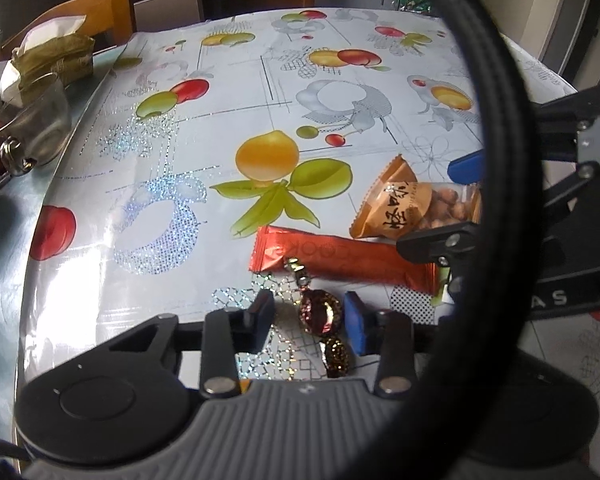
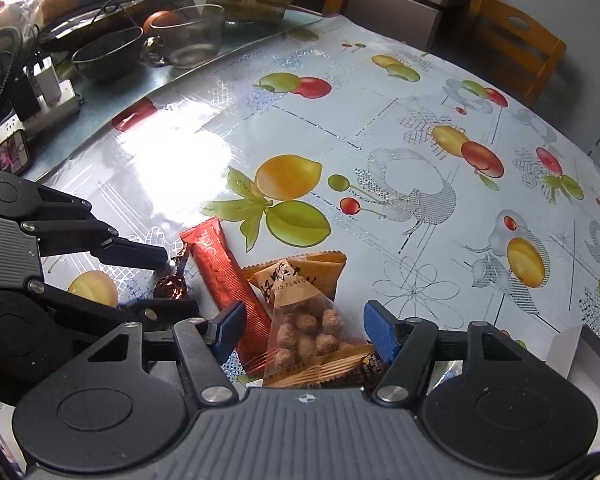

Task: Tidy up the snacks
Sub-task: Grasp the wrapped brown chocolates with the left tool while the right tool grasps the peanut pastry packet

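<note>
On the far left, a clear glass bowl point(image 1: 40, 120) and a soft tissue pack point(image 1: 48, 60) are being crowded against the edge of the glossy, fruit-printed tablecloth point(image 1: 180, 140), while a broad bare stretch is being left open toward the far side. The left gripper point(image 1: 312, 320) is being held narrowly open around a round, shiny foil-wrapped candy point(image 1: 320, 312); whether the pads are pressing it cannot be told. A long, flat red wrapper point(image 1: 340, 260) is lying just beyond. The right gripper point(image 2: 304, 332) is being held wider, straddling a crinkly bag of nuts point(image 2: 304, 320) without being seen to grip it.
</note>
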`<action>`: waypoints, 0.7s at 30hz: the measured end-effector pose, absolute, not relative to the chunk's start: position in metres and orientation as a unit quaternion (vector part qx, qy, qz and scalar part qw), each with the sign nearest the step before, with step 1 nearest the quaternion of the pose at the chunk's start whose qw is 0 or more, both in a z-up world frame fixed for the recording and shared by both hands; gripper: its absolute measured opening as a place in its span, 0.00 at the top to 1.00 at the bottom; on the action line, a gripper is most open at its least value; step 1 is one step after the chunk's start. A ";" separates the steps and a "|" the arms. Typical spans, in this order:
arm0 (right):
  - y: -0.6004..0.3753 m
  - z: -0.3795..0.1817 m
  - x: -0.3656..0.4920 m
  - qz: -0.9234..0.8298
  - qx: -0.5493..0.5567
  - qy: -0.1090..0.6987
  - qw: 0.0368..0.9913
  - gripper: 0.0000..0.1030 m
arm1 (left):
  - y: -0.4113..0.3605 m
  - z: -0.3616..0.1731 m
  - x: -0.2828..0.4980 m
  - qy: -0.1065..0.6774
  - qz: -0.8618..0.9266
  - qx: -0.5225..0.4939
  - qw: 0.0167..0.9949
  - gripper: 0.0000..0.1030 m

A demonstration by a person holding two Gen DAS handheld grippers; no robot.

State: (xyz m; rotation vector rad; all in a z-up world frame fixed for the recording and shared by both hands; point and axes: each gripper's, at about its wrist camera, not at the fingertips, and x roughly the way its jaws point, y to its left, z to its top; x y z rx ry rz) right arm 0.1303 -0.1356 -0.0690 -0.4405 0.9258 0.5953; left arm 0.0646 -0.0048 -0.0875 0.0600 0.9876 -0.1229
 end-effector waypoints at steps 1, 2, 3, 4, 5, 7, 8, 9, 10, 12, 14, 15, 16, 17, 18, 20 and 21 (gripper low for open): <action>-0.136 -0.070 0.131 0.280 -0.208 0.437 0.829 0.38 | -0.005 -0.087 0.065 0.473 -0.061 0.030 0.878 0.66; -0.135 -0.071 0.131 0.281 -0.208 0.438 0.828 0.38 | -0.006 -0.087 0.065 0.473 -0.062 0.031 0.878 0.70; -0.136 -0.071 0.131 0.281 -0.210 0.439 0.827 0.38 | -0.006 -0.087 0.065 0.474 -0.063 0.032 0.878 0.73; -0.136 -0.071 0.131 0.282 -0.210 0.439 0.827 0.38 | -0.007 -0.087 0.065 0.474 -0.065 0.034 0.877 0.75; -0.136 -0.072 0.131 0.282 -0.211 0.439 0.827 0.39 | -0.008 -0.086 0.065 0.475 -0.068 0.037 0.876 0.79; -0.136 -0.073 0.131 0.281 -0.211 0.440 0.826 0.40 | -0.010 -0.086 0.064 0.478 -0.073 0.041 0.874 0.79; -0.136 -0.073 0.132 0.281 -0.211 0.441 0.826 0.41 | -0.010 -0.086 0.063 0.479 -0.075 0.040 0.874 0.79; -0.137 -0.073 0.132 0.280 -0.210 0.441 0.826 0.42 | -0.010 -0.086 0.063 0.480 -0.075 0.040 0.873 0.79; -0.137 -0.074 0.132 0.280 -0.210 0.443 0.826 0.42 | -0.010 -0.086 0.062 0.481 -0.076 0.040 0.872 0.79; -0.137 -0.076 0.133 0.280 -0.211 0.444 0.824 0.44 | -0.010 -0.086 0.060 0.483 -0.077 0.040 0.872 0.79; -0.137 -0.078 0.134 0.282 -0.211 0.448 0.822 0.46 | -0.010 -0.086 0.059 0.484 -0.078 0.041 0.870 0.80; -0.136 -0.079 0.134 0.283 -0.211 0.448 0.821 0.47 | -0.010 -0.085 0.059 0.485 -0.079 0.041 0.870 0.80; -0.136 -0.079 0.133 0.284 -0.213 0.447 0.821 0.47 | -0.009 -0.085 0.058 0.486 -0.079 0.040 0.870 0.80; -0.135 -0.080 0.132 0.286 -0.215 0.447 0.820 0.50 | -0.009 -0.085 0.057 0.486 -0.079 0.039 0.869 0.80; -0.135 -0.080 0.131 0.288 -0.216 0.447 0.819 0.51 | -0.009 -0.085 0.056 0.487 -0.080 0.039 0.869 0.80; -0.136 -0.081 0.130 0.291 -0.212 0.448 0.818 0.53 | -0.008 -0.084 0.055 0.488 -0.080 0.037 0.868 0.80; -0.136 -0.081 0.130 0.291 -0.212 0.448 0.819 0.54 | -0.008 -0.084 0.055 0.488 -0.081 0.036 0.868 0.80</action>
